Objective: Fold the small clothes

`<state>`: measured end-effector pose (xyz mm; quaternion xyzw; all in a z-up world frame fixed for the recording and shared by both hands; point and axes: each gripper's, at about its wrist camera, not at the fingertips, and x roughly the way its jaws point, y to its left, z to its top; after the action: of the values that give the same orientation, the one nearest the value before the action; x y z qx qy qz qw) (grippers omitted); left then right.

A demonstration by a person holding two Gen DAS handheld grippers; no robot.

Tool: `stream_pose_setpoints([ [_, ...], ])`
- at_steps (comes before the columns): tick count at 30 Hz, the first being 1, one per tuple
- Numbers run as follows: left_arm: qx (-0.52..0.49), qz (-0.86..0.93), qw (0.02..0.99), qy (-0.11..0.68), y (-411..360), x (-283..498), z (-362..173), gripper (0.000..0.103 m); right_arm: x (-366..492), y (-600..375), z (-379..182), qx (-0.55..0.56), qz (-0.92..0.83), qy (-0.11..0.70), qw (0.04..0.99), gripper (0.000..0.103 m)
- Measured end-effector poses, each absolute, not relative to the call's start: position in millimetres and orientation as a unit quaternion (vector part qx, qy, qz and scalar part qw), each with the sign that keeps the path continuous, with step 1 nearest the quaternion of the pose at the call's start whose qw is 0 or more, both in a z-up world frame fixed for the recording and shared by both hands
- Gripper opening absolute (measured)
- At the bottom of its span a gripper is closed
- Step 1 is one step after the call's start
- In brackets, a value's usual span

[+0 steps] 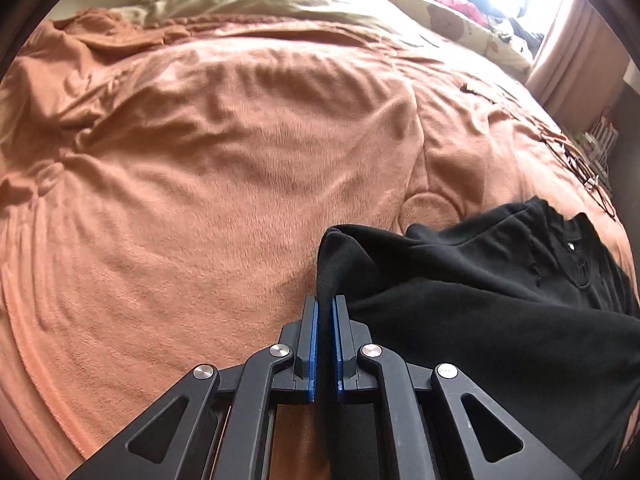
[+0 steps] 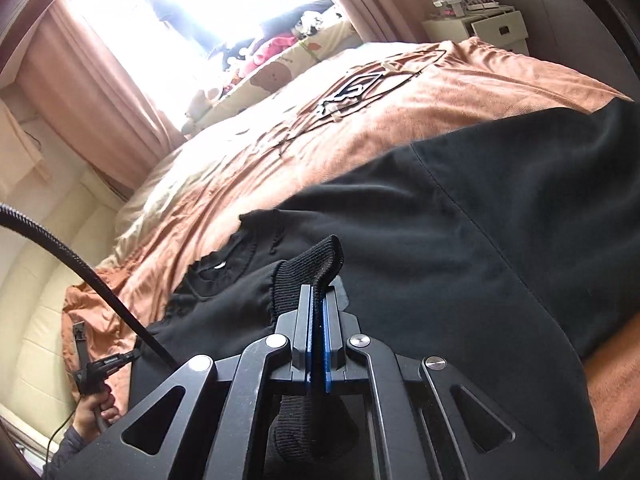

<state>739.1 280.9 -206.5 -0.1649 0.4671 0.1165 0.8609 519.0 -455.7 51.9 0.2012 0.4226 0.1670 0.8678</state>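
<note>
Already both grippers have fabric between their blue pads, so the risks from here lie in how that fabric is carried. The left gripper (image 1: 325, 300) is clamped on a peaked fold at one edge of the black garment (image 1: 500, 300), and only a thin pinch of cloth stands above its jaws; a sharp pull could slide that fold out, since the material looks soft and smooth. The right gripper (image 2: 319, 290) is pinched tight on a ribbed cuff or hem band (image 2: 320, 258), with more ribbing bunched below the jaws, which seems the firmer hold of the two. Most of the garment lies slack on the orange blanket (image 1: 200, 160) covering the bed, its neckline (image 2: 224, 268) near the right gripper and a broad panel spreading away beyond it. Because the blanket is plush and rumpled, dragging the cloth across it may catch the pile and pull wrinkles into both layers, spoiling a flat fold. If the two hands lift unevenly, the loose middle could sag and double under itself, leaving a crooked crease. A braided cable (image 2: 80, 264) runs across the right wrist view towards the handle held by the person's hand (image 2: 98, 408), and it could brush or snag the garment. Whether either grip holds one layer or several cannot be told.
</note>
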Motion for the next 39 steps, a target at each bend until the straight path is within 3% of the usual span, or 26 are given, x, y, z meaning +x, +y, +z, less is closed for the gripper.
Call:
stream_pose_setpoints([
  [2, -0.156, 0.114, 0.862, 0.469, 278.8, 740.4, -206.4, 0.008, 524.3, -451.1, 38.4, 0.182, 0.139, 0.451, 0.862, 0.001],
  [5, -0.138, 0.126, 0.857, 0.480, 279.4, 743.6, -204.5, 0.016, 528.7, -454.3, 22.7, 0.179, 0.095, 0.487, 0.850, 0.001],
  [7, -0.143, 0.138, 0.854, 0.481, 283.0, 740.1, -200.4, 0.030, 526.1, -463.7, 25.1, 0.185, 0.078, 0.484, 0.852, 0.002],
  [8, -0.146, 0.143, 0.853, 0.480, 284.8, 737.3, -197.5, 0.032, 523.4, -470.2, 28.5, 0.196, 0.077, 0.479, 0.852, 0.002],
  [12, -0.150, 0.141, 0.855, 0.477, 284.7, 728.1, -184.6, 0.034, 508.1, -496.6, 40.2, 0.240, 0.071, 0.462, 0.851, 0.008],
  [13, -0.149, 0.137, 0.855, 0.478, 282.5, 726.7, -181.7, 0.035, 503.9, -503.0, 40.5, 0.249, 0.068, 0.459, 0.850, 0.019],
  [14, -0.146, 0.134, 0.855, 0.478, 279.0, 725.1, -178.1, 0.037, 499.5, -510.7, 40.4, 0.261, 0.063, 0.454, 0.849, 0.037],
  [16, -0.139, 0.128, 0.860, 0.474, 268.6, 721.9, -168.5, 0.051, 485.8, -528.0, 42.6, 0.290, 0.044, 0.435, 0.851, 0.054],
  [19, -0.133, 0.117, 0.867, 0.465, 254.8, 720.2, -156.4, 0.060, 466.9, -550.4, 42.4, 0.324, 0.026, 0.420, 0.848, 0.054],
  [28, -0.127, 0.072, 0.871, 0.468, 197.5, 722.0, -140.0, 0.061, 428.4, -602.5, 29.6, 0.393, -0.032, 0.382, 0.836, 0.054],
  [31, -0.120, 0.058, 0.872, 0.472, 177.0, 723.6, -140.4, 0.061, 422.4, -612.9, 23.6, 0.418, -0.041, 0.378, 0.825, 0.043],
  [39, -0.087, 0.015, 0.869, 0.486, 121.6, 731.5, -147.0, 0.061, 411.1, -636.5, 13.0, 0.455, -0.079, 0.367, 0.808, 0.029],
])
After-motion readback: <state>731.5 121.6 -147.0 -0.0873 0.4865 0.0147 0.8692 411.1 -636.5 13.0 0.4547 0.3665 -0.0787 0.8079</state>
